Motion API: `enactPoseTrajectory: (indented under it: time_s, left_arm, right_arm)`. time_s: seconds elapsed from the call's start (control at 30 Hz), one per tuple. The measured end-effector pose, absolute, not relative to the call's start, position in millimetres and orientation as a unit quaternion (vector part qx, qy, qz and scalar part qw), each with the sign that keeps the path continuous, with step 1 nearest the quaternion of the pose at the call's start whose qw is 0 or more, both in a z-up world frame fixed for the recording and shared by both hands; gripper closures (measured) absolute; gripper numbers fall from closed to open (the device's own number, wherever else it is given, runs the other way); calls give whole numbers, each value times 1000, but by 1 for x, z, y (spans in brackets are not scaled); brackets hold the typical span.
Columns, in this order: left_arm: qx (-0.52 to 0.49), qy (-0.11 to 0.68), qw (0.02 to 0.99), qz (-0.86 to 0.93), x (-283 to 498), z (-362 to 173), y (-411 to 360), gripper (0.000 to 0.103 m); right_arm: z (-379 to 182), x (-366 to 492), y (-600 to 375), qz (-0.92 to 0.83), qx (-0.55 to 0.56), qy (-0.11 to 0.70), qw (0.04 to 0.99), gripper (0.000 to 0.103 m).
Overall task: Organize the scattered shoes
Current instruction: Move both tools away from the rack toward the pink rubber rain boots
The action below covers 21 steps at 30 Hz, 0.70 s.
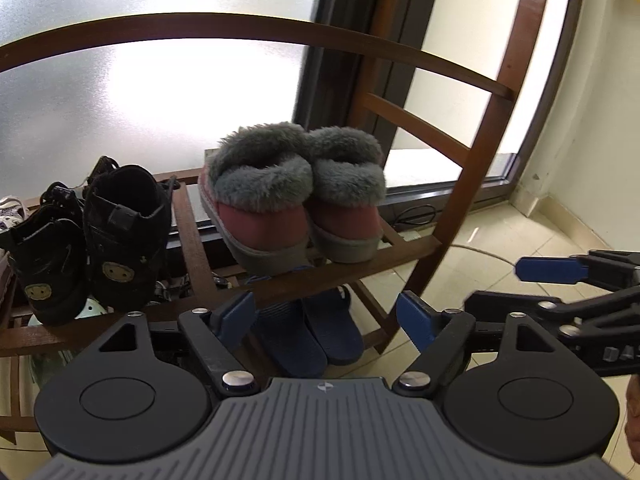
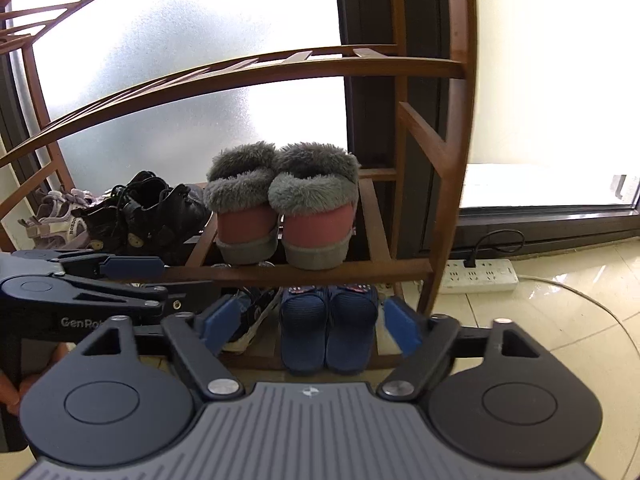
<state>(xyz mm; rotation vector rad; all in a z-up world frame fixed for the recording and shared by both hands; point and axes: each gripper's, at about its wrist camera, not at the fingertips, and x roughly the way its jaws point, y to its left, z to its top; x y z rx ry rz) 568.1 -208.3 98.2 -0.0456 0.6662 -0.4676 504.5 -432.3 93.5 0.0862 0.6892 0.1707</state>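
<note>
A pair of pink slippers with grey fur cuffs (image 1: pixel 296 200) (image 2: pixel 288 216) stands side by side at the right end of the wooden shoe rack's middle shelf (image 2: pixel 360 272), heels toward me. My left gripper (image 1: pixel 326 314) is open and empty, a little in front of and below them. My right gripper (image 2: pixel 310 322) is open and empty too, just to the right of the left one. Each shows in the other's view: the right gripper (image 1: pixel 504 286) and the left gripper (image 2: pixel 152 280). Black high-top shoes (image 1: pixel 100 236) (image 2: pixel 160 212) stand left of the slippers.
Blue slippers (image 1: pixel 312 332) (image 2: pixel 328 320) and a sneaker (image 2: pixel 256 312) sit on the lower shelf. White-purple sandals (image 2: pixel 60 216) are at the far left. A white power strip (image 2: pixel 476 276) with a cable lies on the tiled floor to the right, by the frosted glass door.
</note>
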Motion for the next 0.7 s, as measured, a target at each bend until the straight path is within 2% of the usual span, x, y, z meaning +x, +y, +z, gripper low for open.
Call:
enactPoseTrajectory:
  time_s: [0.07, 0.47, 0.7]
  left_arm:
    - [-26, 331, 914, -234, 563, 95, -212, 19]
    - [-30, 341, 890, -302, 521, 89, -286, 18]
    - [0, 327, 865, -379, 480, 108, -345, 18]
  right_arm:
    - [97, 488, -439, 77, 45, 339, 937, 8]
    - [103, 379, -511, -43, 76, 339, 937, 8]
    - [114, 302, -574, -130, 88, 366, 917, 8]
